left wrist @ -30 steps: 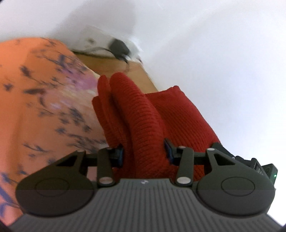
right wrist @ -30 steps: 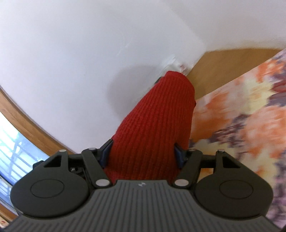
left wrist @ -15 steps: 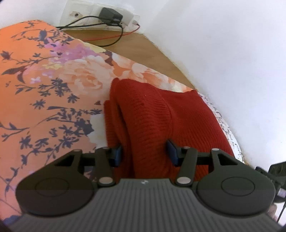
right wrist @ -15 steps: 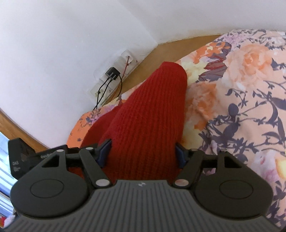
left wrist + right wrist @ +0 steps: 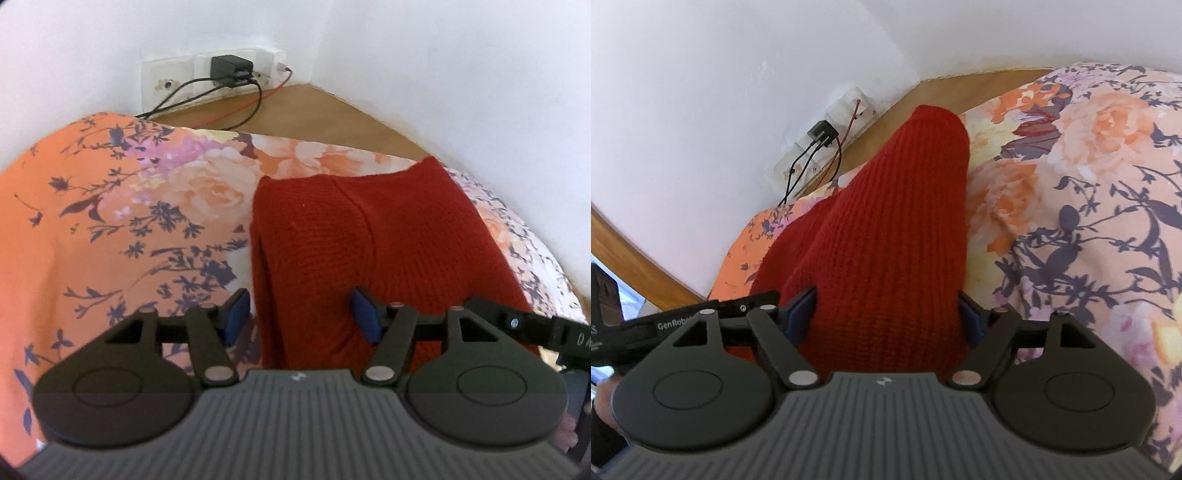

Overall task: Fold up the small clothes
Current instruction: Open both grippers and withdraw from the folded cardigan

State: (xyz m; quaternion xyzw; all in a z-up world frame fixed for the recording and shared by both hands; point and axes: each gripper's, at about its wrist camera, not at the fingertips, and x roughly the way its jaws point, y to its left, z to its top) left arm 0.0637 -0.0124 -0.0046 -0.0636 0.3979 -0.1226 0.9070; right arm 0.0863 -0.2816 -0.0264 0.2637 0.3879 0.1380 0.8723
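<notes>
A red knit lies on a flowered bedspread in the corner of a white-walled room, with a person's two hand-held tools at its near edge. In the left wrist view the garment rests flat on the bed with a seam or fold line running down its middle, and its far edge lies square to the wooden ledge behind. The left tool stands with its blue pads spread; the left pad is clear of the cloth and the right pad sits against it, so it appears to have let go or to be just short of a grip. In the right wrist view the right tool has its pads on both sides of a thick roll of the same knit, which fills the gap between them; whether it is pinching firmly is hard to tell from this angle. A charger and its cables hang from a wall socket beyond. Judged from how it lies, the garment looks at least partly folded: one fold seems made, and the right side is not yet flattened. Smoothing, and perhaps a last fold, appear to be left.
</notes>
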